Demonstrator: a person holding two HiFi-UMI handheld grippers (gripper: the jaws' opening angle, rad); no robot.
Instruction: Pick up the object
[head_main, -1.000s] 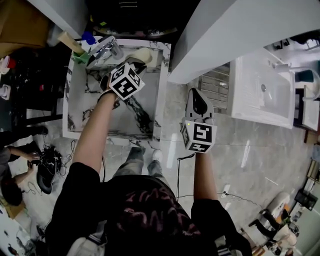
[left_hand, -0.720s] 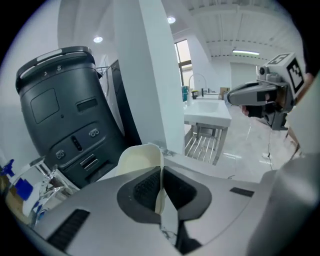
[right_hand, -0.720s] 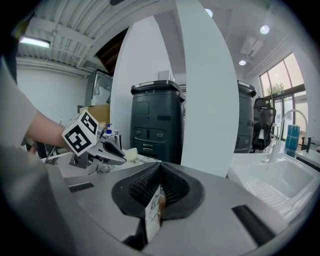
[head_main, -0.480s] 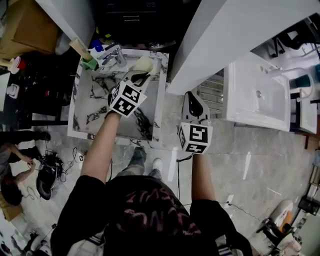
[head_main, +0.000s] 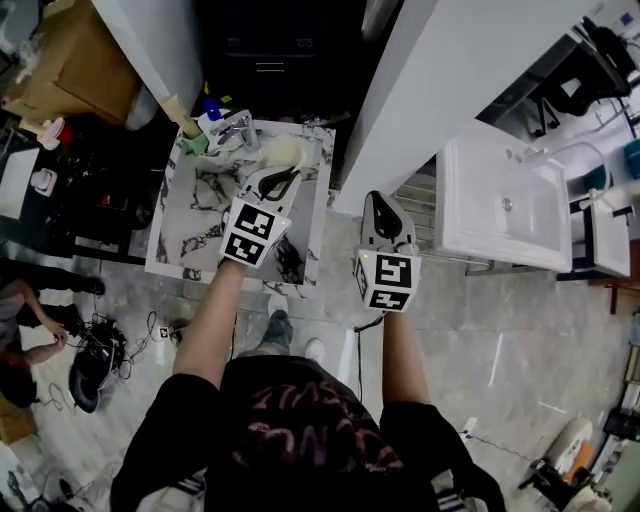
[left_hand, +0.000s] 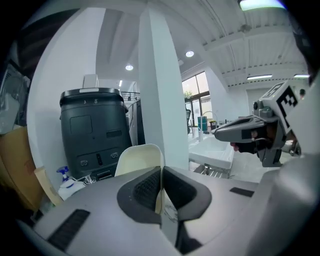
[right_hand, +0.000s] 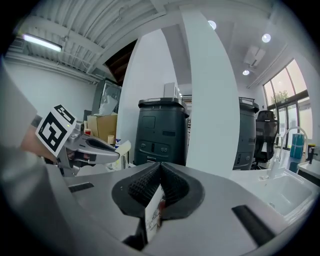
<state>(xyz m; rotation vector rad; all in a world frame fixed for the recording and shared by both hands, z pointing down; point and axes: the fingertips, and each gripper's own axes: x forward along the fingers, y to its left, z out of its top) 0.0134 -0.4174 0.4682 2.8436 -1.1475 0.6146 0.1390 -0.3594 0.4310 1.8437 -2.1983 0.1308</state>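
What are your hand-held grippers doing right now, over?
Left hand-held gripper shut on cream object, above marble top. Right hand-held gripper shut, empty, off to the side. Nothing blocking in view.

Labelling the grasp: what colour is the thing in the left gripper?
Cream object, plain; left gripper view shows it best.

Bright, even indoor light from ceiling spots (left_hand: 189, 53) and a strip lamp (right_hand: 42, 42); both gripper views bulge fisheye, corners vignetted black.
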